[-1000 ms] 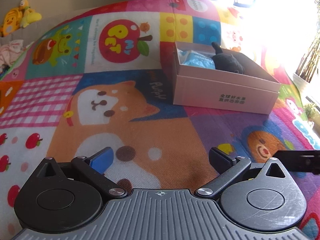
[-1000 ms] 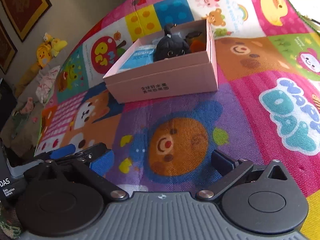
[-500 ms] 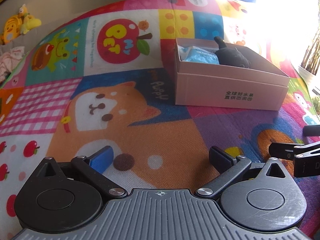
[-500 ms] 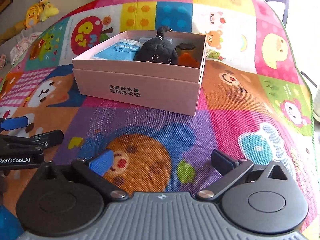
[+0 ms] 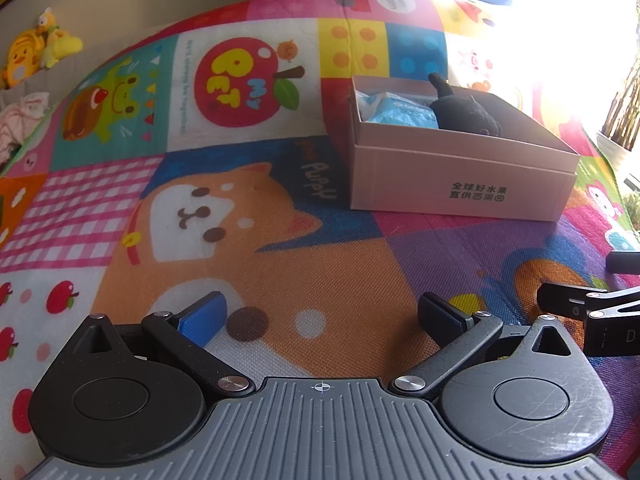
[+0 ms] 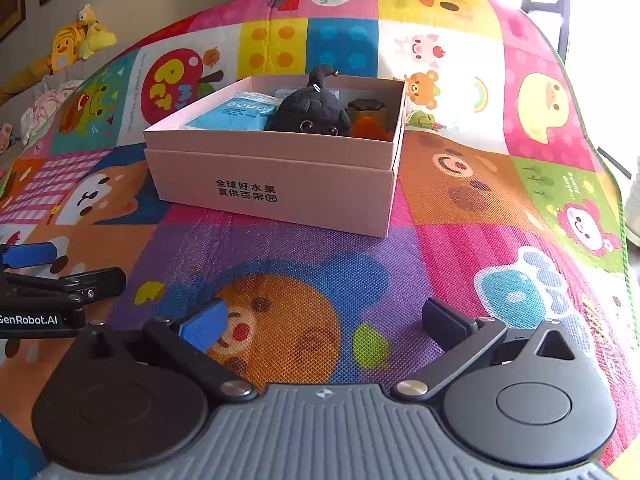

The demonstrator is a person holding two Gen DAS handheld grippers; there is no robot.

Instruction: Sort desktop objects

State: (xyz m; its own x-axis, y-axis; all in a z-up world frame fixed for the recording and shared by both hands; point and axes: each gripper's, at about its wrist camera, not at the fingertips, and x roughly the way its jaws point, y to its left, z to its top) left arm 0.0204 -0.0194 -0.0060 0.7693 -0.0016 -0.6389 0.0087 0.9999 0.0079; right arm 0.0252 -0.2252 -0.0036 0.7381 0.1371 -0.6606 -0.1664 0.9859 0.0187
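The pink box [image 6: 276, 184] sits mid-mat holding a black plush cat [image 6: 312, 114], a blue packet [image 6: 236, 112] and an orange toy [image 6: 370, 128]. It now faces the right claw [image 6: 326, 318] squarely, after a skewed view a second ago. Both claws, the left claw [image 5: 320, 314] included, hang released and empty over the cartoon play mat [image 5: 280, 272]. Yellow plush toys [image 6: 78, 42] lie by the wall.

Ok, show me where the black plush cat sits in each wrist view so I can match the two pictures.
Left wrist view: the black plush cat is upper right, seen from behind, inside the pink cardboard box, right of the blue packet.
Right wrist view: the cat is upper centre, facing the camera, between the blue packet and an orange toy.
Shared landmark: the black printed characters on the box front.
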